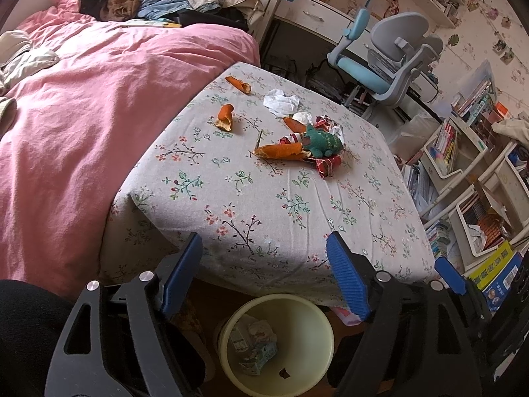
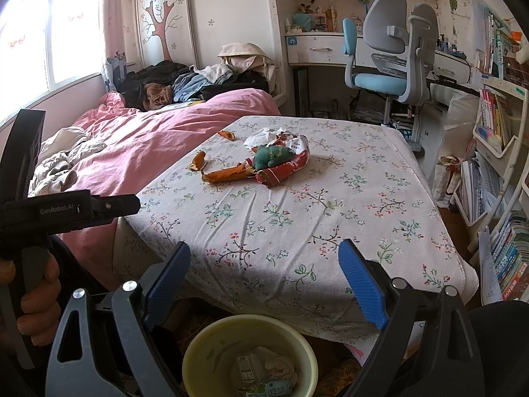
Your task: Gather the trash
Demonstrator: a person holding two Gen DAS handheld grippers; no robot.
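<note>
Bin: pale yellow trash bin [image 1: 324, 340] on the floor below the table's near edge, holding a small carton [image 1: 259, 357] and crumpled wrappers.
Table: floral tablecloth [image 1: 264, 211].
Orange peels: four peel pieces [image 1: 281, 151] on the cloth.
Tissues: two crumpled white tissues [image 1: 281, 101].
Wrapper: one red wrapper [image 2: 287, 167] under a green plush toy [image 2: 272, 155].
Left gripper [image 1: 264, 271]: jaws apart, empty, over the bin.
Right gripper [image 2: 264, 274]: jaws wide apart, empty.

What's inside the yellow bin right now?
The yellow bin below the table edge holds a small drink carton, crumpled paper and a dark scrap. Anything beneath them is covered.
</note>
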